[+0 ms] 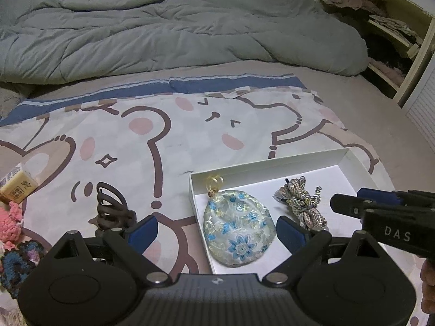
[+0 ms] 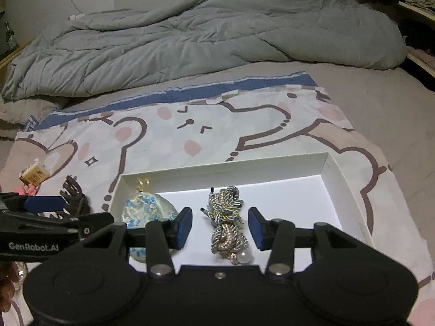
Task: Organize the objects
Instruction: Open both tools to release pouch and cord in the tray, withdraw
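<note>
A white shallow box (image 1: pixel 269 163) (image 2: pixel 350 190) lies on a cartoon-bear cloth on the bed. In it lie a blue-flowered round pouch (image 1: pixel 238 231) (image 2: pixel 148 209) and a braided cord bundle (image 1: pixel 301 203) (image 2: pixel 227 222) with a pearl end. My left gripper (image 1: pixel 217 231) is open above the pouch and the box's left wall. My right gripper (image 2: pixel 220 228) is open, its fingers either side of the cord bundle; it shows in the left wrist view (image 1: pixel 380 206). A brown hair claw (image 1: pixel 111 209) (image 2: pixel 74 198) lies left of the box.
A small tan box with printed characters (image 1: pixel 17 187) (image 2: pixel 34 175), a pink knitted item (image 1: pixel 9 220) and a dark crocheted piece (image 1: pixel 19 260) lie at the left. A rumpled grey duvet (image 1: pixel 163 32) fills the back. Shelves (image 1: pixel 394 27) stand at the right.
</note>
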